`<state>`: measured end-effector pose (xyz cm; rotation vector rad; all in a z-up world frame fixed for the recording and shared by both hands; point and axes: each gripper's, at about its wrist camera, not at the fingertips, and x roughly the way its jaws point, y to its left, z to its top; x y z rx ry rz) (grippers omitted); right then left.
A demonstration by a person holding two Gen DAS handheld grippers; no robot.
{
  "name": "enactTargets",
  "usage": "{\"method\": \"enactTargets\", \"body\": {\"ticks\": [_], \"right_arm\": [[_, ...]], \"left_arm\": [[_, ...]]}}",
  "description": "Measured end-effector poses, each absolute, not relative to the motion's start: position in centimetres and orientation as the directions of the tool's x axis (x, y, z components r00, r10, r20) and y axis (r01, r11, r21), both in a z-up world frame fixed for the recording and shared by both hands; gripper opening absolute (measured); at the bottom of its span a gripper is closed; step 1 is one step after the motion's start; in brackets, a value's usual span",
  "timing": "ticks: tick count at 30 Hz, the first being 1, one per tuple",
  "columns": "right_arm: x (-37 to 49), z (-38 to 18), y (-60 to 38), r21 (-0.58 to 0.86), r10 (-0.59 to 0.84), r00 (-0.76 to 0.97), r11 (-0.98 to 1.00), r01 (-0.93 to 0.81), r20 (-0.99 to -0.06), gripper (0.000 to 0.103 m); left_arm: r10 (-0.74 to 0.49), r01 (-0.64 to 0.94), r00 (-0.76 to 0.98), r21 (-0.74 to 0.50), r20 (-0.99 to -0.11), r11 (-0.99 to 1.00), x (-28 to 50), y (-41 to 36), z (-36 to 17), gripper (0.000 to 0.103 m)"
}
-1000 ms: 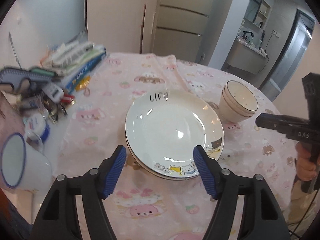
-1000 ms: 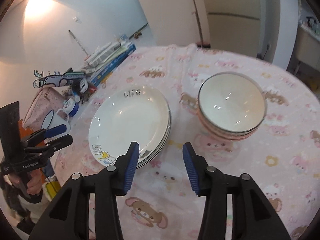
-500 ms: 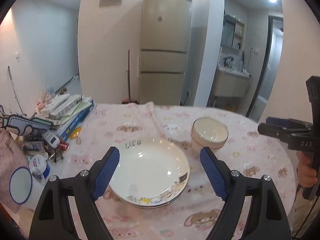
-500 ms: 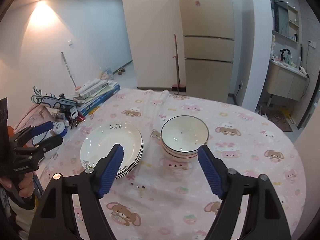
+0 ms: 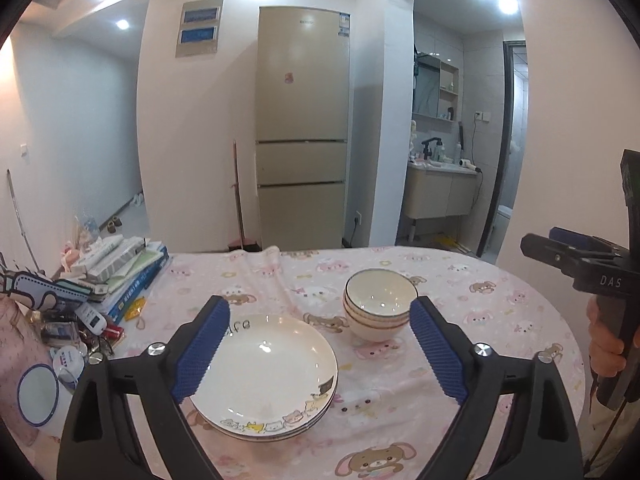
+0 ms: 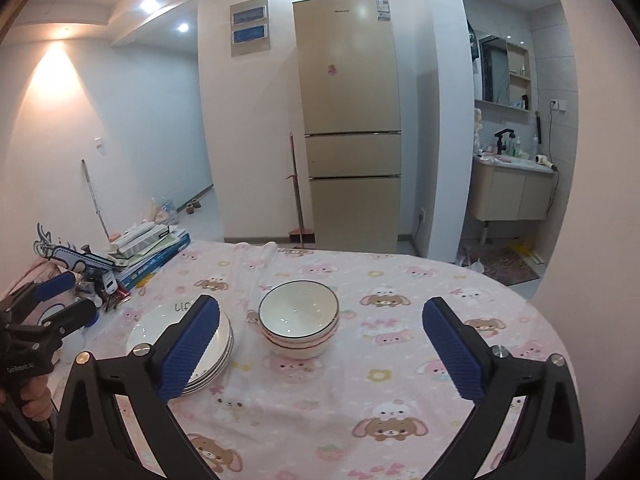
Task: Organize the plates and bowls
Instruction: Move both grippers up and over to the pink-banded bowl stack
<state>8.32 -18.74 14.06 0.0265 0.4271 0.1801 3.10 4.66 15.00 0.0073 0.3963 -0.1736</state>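
Now both claws hang wide and empty above the desk, their jaws having just been opening: the left claw frames the stack of plates, the right claw frames the stack of bowls just beside it, so the step in hand looks like a clean pull-away, best done by keeping the pads clear of both rims and leaving the two piles square. Harder to judge is how many pieces each pile holds, since only rim edges show, and the left claw's near finger covers part of the plates' rim lettering.
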Motion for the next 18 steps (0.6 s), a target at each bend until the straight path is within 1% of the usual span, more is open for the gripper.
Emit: {"method": "enactTargets", "body": {"ticks": [1,4,6,8,11,13,15,18], "right_arm": [[8.1,14.1,-19.0,0.063,0.176,0.897,0.984,-0.165,-0.405,0.102],[7.7,14.2,-19.6,0.063,0.169,0.903,0.986,-0.156,-0.396,0.102],[7.5,14.1,-19.9,0.057,0.157,0.905,0.988,-0.147,-0.395,0.102],[7.2,14.1,-20.2,0.051,0.141,0.911,0.99,-0.132,-0.388,0.102],[6.7,14.3,-20.6,0.047,0.126,0.92,0.992,-0.117,-0.371,0.102],[6.4,14.5,-20.8,0.043,0.12,0.925,0.993,-0.111,-0.361,0.102],[6.1,14.7,-20.9,0.032,0.12,0.93,0.993,-0.116,-0.348,0.102],[5.6,15.1,-20.7,-0.01,0.096,0.941,0.994,-0.105,-0.323,0.102]], "left_arm": [[-0.157,0.162,0.92,-0.017,-0.359,0.987,2.8,4.4,15.2,0.103],[-0.144,0.151,0.947,0.003,-0.286,0.989,1.9,3.8,16.0,0.103],[-0.161,0.162,0.949,-0.019,-0.271,0.987,1.7,3.8,16.4,0.103],[-0.166,0.162,0.949,-0.036,-0.27,0.986,1.6,3.8,16.6,0.103],[-0.129,0.129,0.96,-0.013,-0.25,0.992,1.5,3.3,16.7,0.103],[-0.129,0.129,0.955,-0.021,-0.269,0.991,1.7,3.2,16.7,0.103],[-0.158,0.147,0.944,-0.058,-0.288,0.987,2.0,3.3,16.6,0.103],[-0.138,0.129,0.951,-0.048,-0.277,0.99,2.0,2.8,16.7,0.103]]}}
